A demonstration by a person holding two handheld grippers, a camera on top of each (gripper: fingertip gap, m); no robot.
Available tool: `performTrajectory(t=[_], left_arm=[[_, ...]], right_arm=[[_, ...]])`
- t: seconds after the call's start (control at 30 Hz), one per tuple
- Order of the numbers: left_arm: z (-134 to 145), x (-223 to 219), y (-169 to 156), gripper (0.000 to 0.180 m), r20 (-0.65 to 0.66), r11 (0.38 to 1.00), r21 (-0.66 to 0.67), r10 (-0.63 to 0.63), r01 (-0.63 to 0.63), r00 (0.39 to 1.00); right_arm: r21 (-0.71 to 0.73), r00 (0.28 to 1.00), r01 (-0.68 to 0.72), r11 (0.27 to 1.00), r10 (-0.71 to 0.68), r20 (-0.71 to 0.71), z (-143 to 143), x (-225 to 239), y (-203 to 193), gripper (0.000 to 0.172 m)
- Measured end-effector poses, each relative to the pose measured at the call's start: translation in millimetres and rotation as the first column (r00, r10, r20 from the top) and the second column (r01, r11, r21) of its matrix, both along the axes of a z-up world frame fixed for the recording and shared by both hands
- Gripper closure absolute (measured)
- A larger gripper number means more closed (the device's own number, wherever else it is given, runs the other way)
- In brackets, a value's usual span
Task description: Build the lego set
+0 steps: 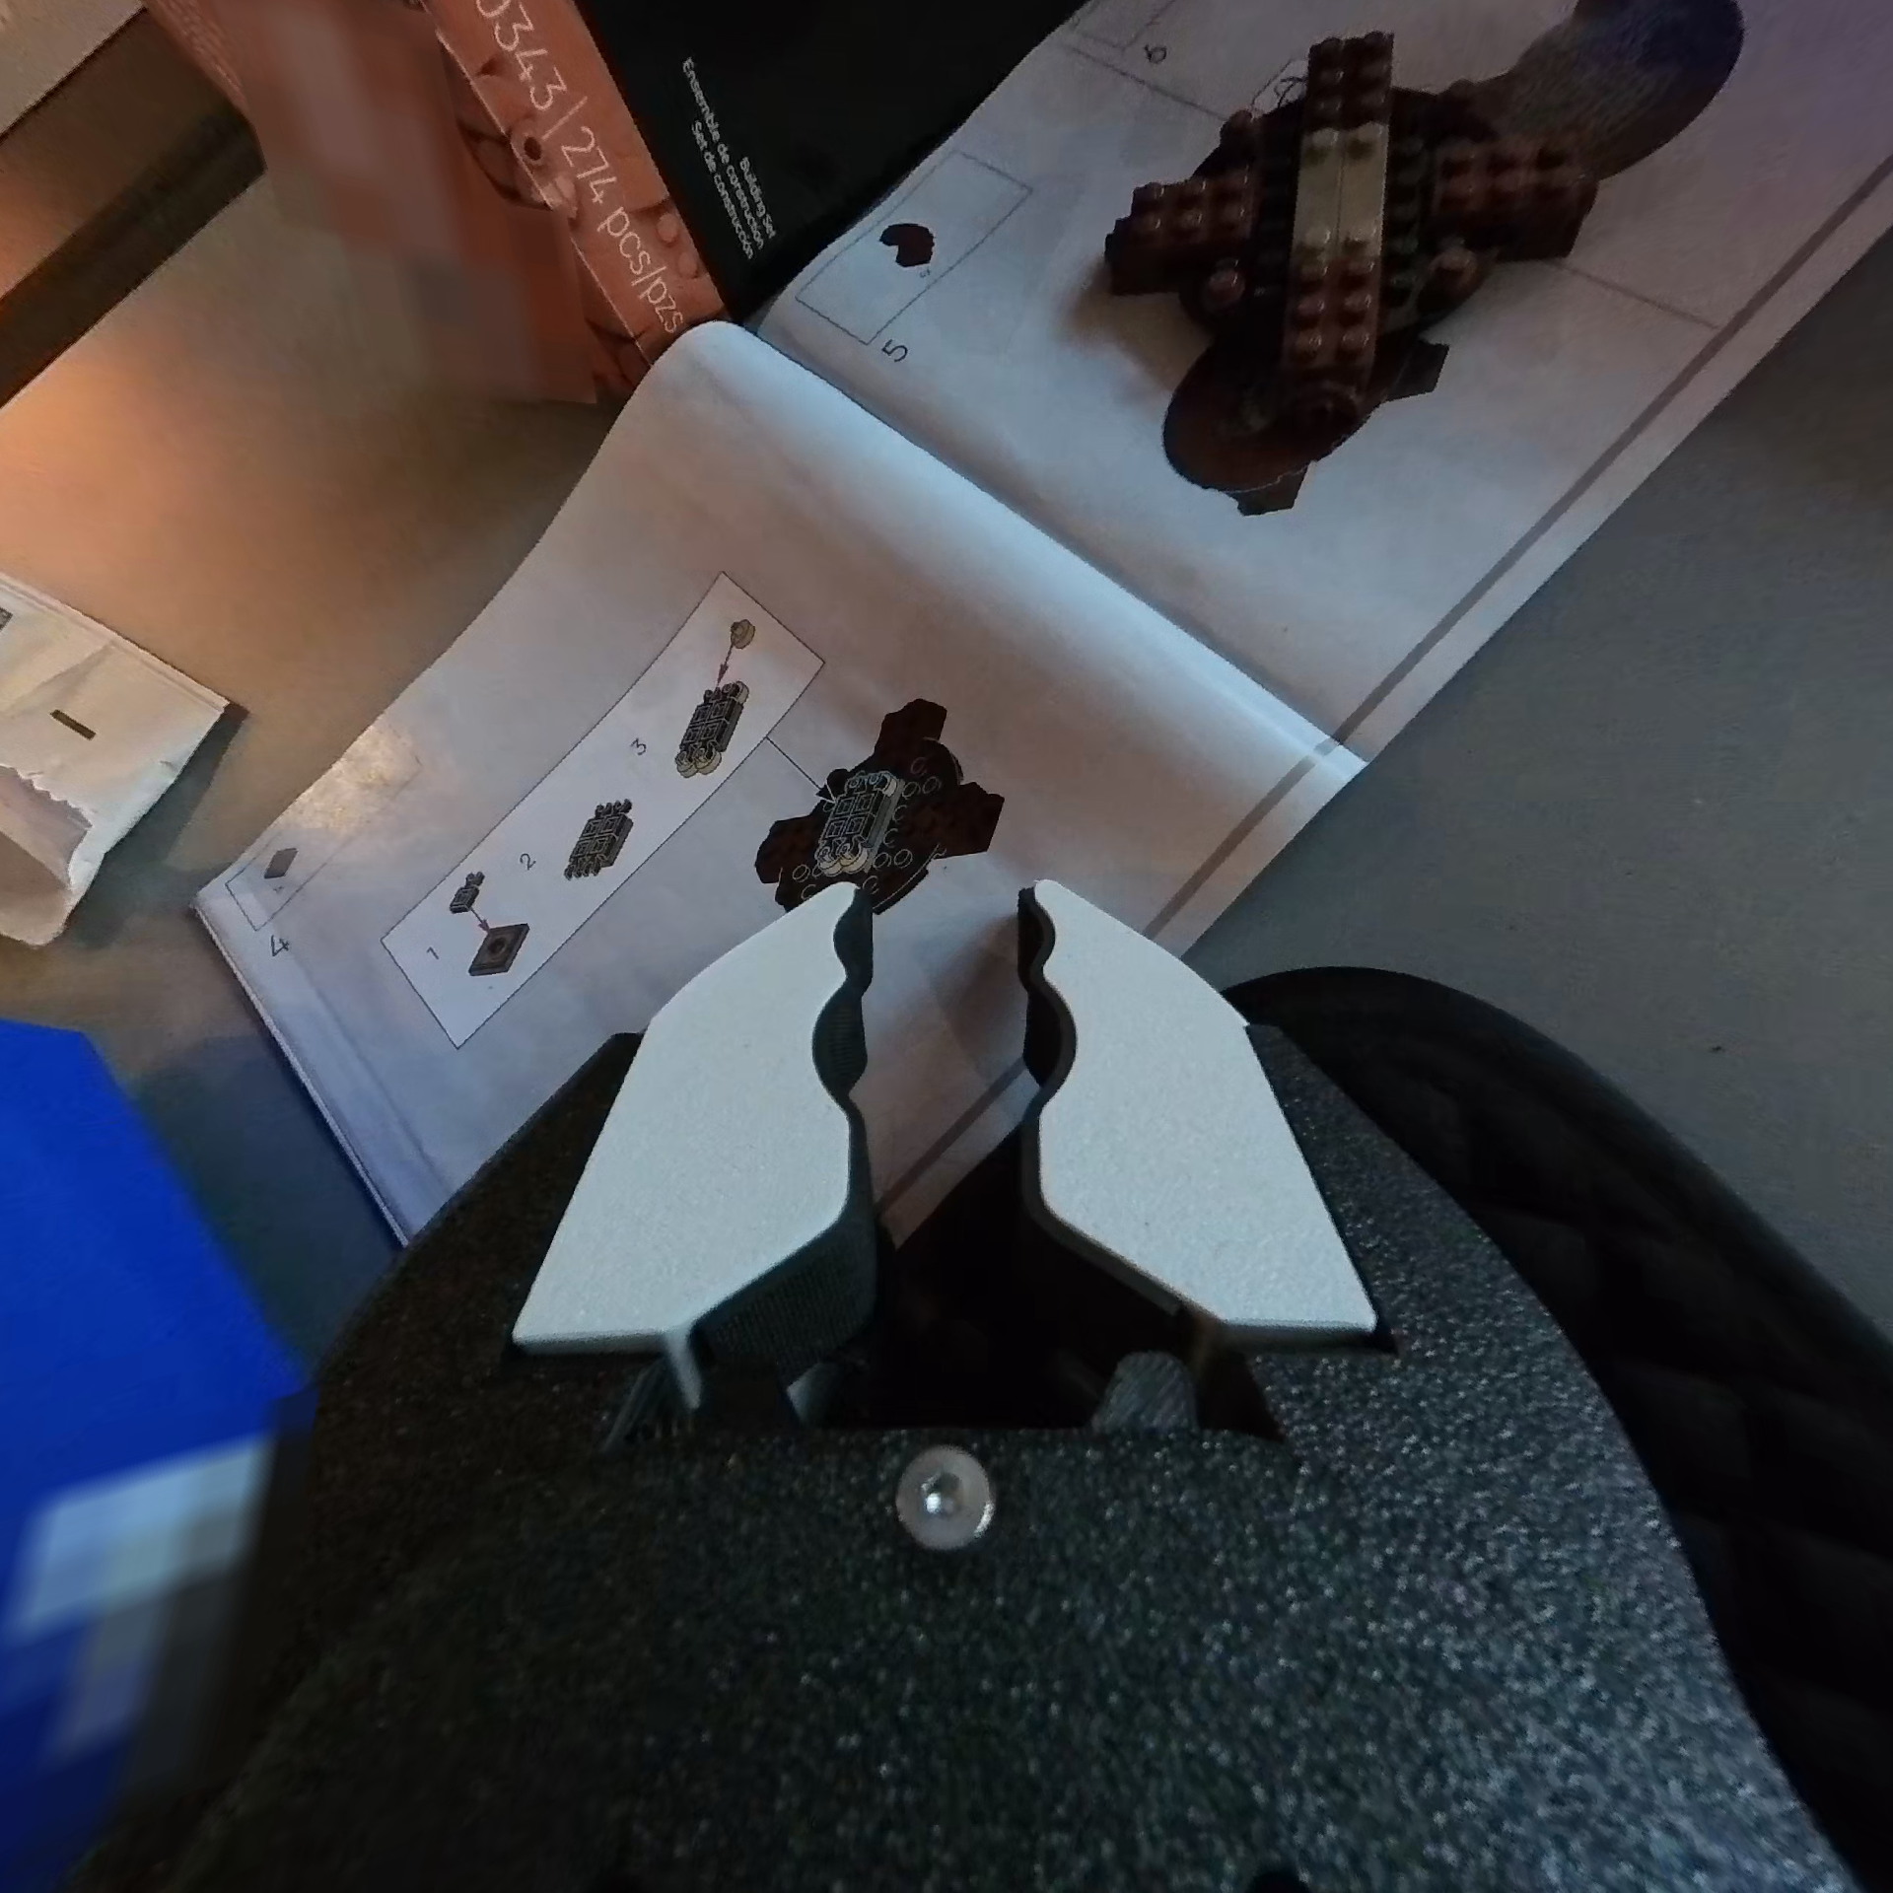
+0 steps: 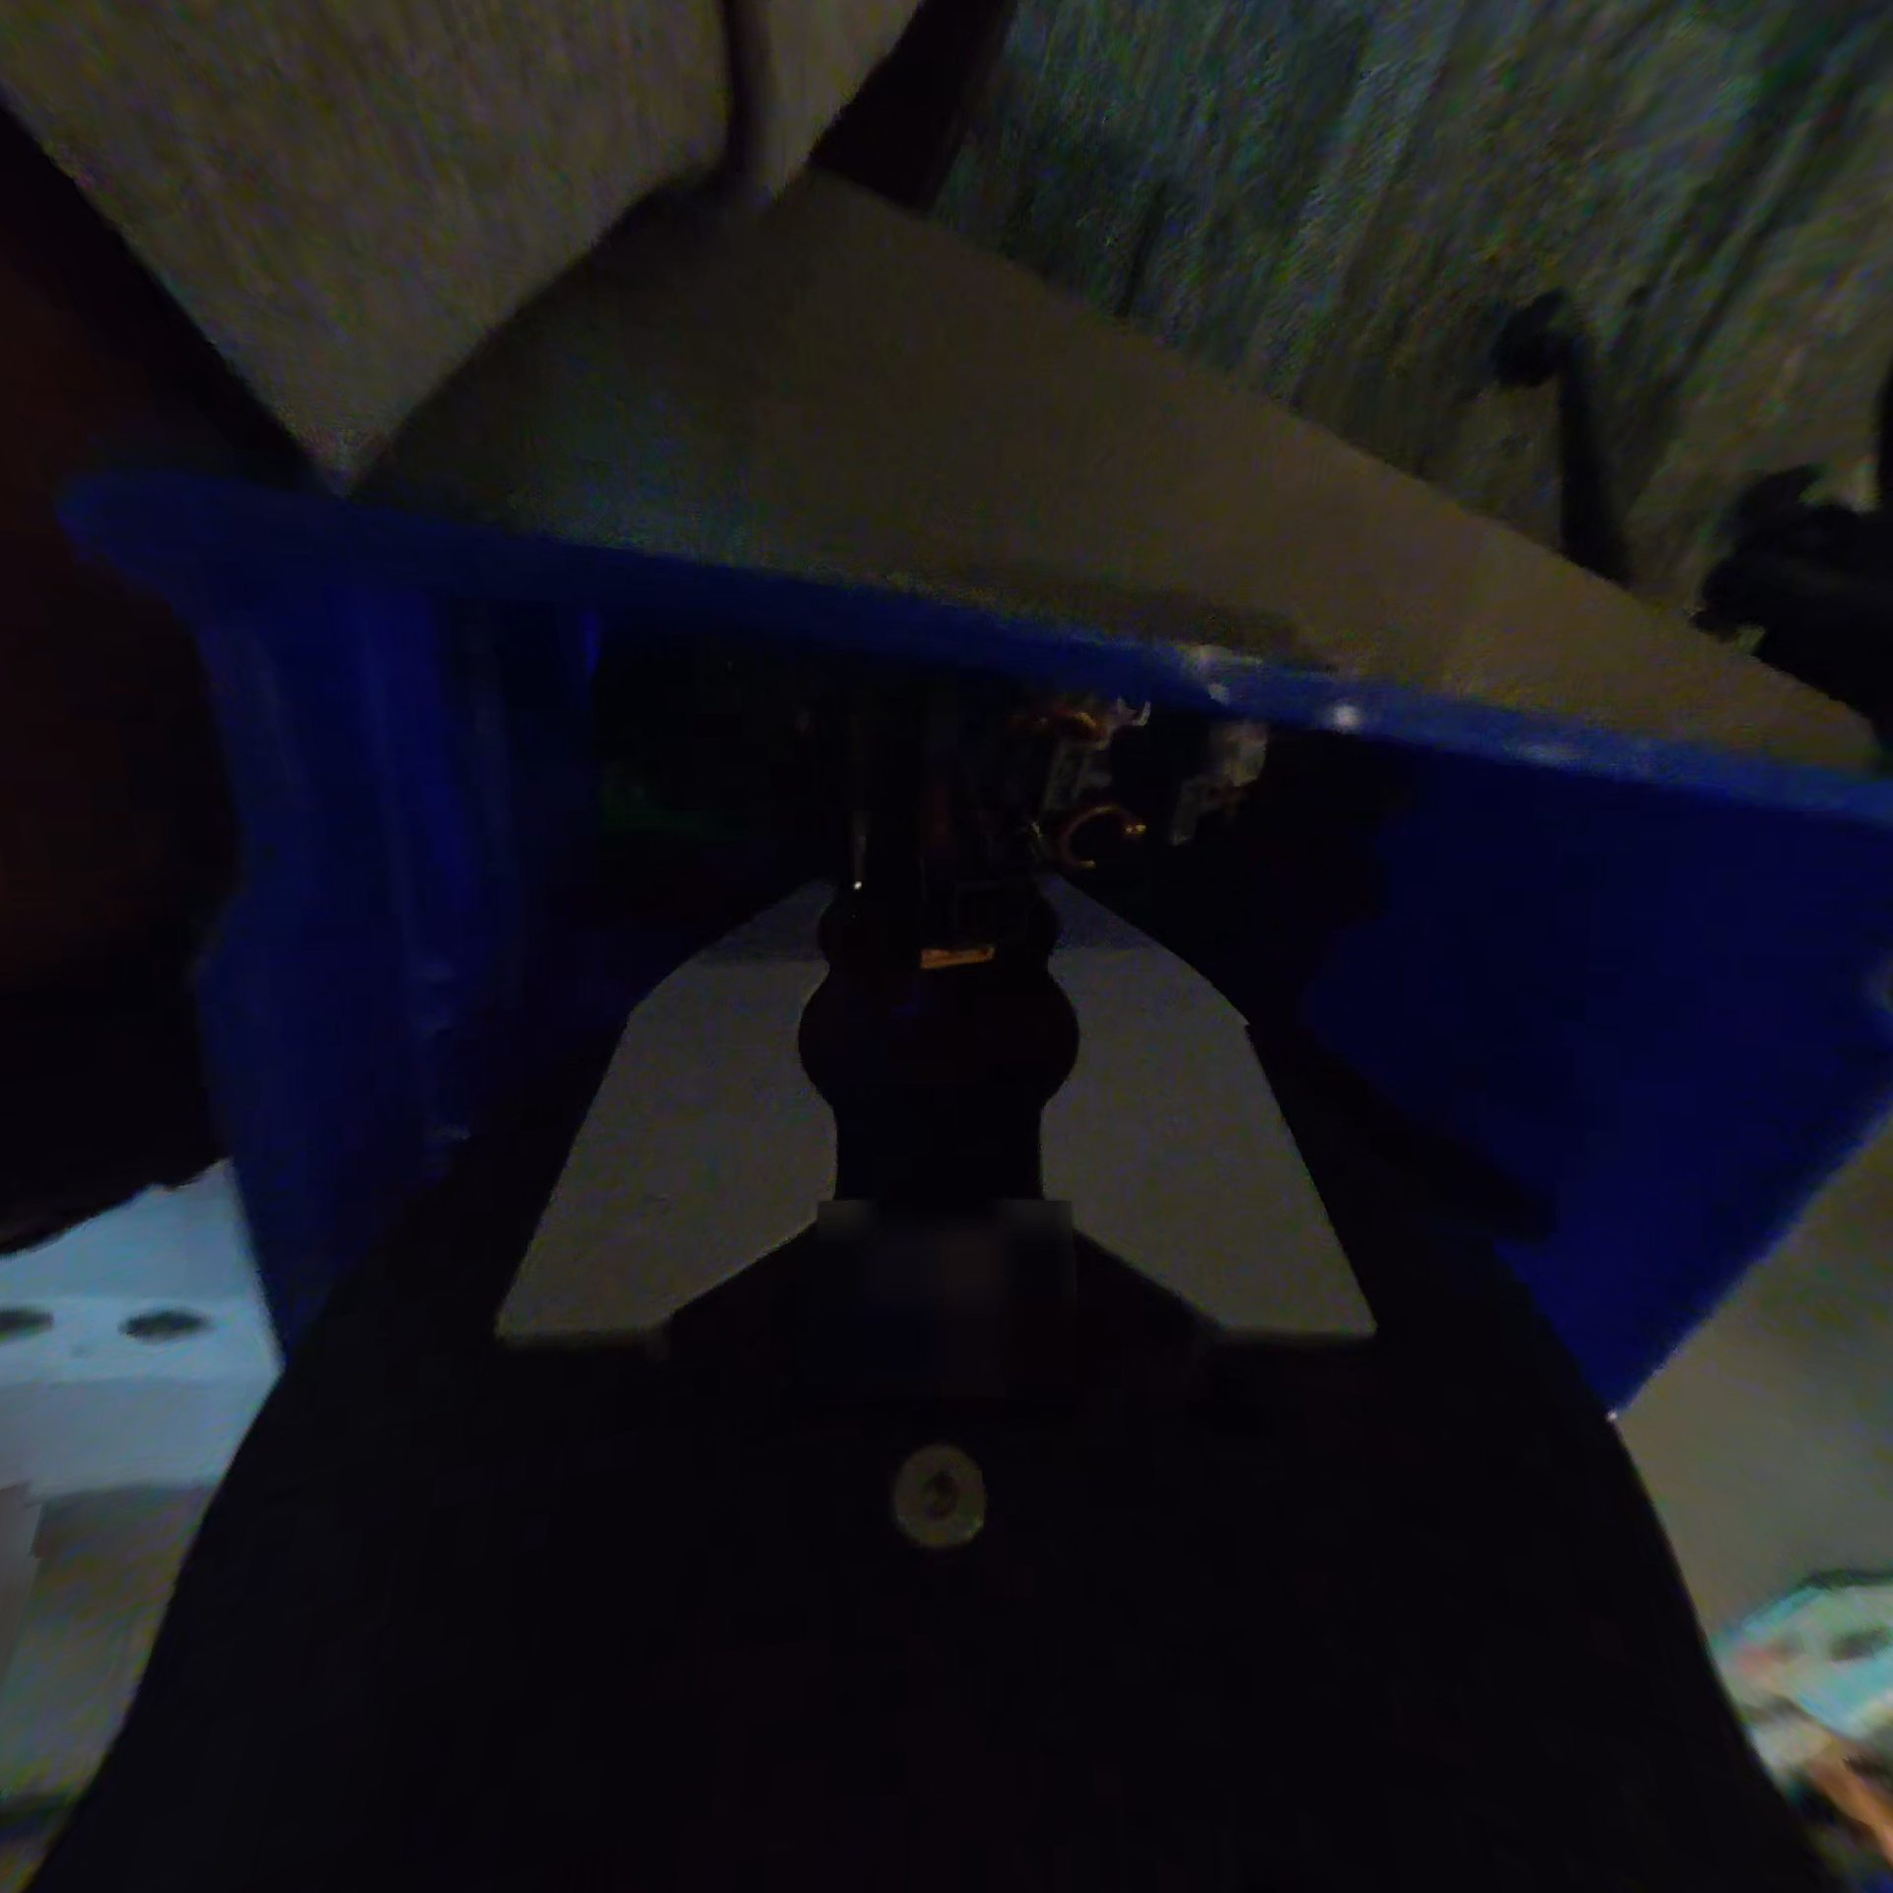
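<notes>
Left gripper [image 1: 937, 901]: fingers apart, nothing btwn them, hovering over an open booklet [image 1: 635, 717] of build diagrams. A dark brown brick model [image 1: 1332, 215] sits on the booklet's far page, well apart from the tips. Pink box [image 1: 574, 174] lies beyond the booklet; blue bin [image 1: 113, 1280] at near left. Right gripper [image 2: 937, 922] reaches into the blue bin [image 2: 1639, 973]; fingers stand apart, but it's too dark to tell whether anything is btwn them. Small pieces [image 2: 1106, 779] show dimly just past the tips.
</notes>
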State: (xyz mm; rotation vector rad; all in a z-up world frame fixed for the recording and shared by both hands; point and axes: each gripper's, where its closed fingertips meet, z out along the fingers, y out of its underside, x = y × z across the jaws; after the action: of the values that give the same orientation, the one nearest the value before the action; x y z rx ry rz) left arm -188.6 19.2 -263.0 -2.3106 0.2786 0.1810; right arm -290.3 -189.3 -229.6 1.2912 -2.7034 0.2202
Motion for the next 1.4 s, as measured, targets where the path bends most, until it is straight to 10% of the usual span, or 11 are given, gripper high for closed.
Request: performTrajectory(t=[0.3,0.73,1.0,1.4], left_arm=[[0.1,0.3,-0.1,0.153,-0.005,1.0,0.001,-0.002,0.002,1.0],[0.2,0.4,-0.2,0.153,-0.015,1.0,0.001,-0.005,0.005,1.0],[0.2,0.5,-0.2,0.153,-0.014,1.0,0.001,-0.005,0.005,1.0],[0.1,0.6,-0.3,0.153,-0.014,1.0,0.002,-0.007,0.007,1.0]], right_arm=[[0.108,0.99,-0.086,0.99,0.097,-0.098,-12.5,-5.4,0.2,0.16],[-0.349,0.95,0.281,0.894,-0.206,0.236,42.0,-66.4,-51.8,0.172],[-0.343,0.816,0.432,0.834,-0.2,0.543,67.6,-45.5,-37.8,0.155],[-0.263,0.774,0.485,0.834,-0.27,0.573,78.1,-31.3,-4.6,0.125]])
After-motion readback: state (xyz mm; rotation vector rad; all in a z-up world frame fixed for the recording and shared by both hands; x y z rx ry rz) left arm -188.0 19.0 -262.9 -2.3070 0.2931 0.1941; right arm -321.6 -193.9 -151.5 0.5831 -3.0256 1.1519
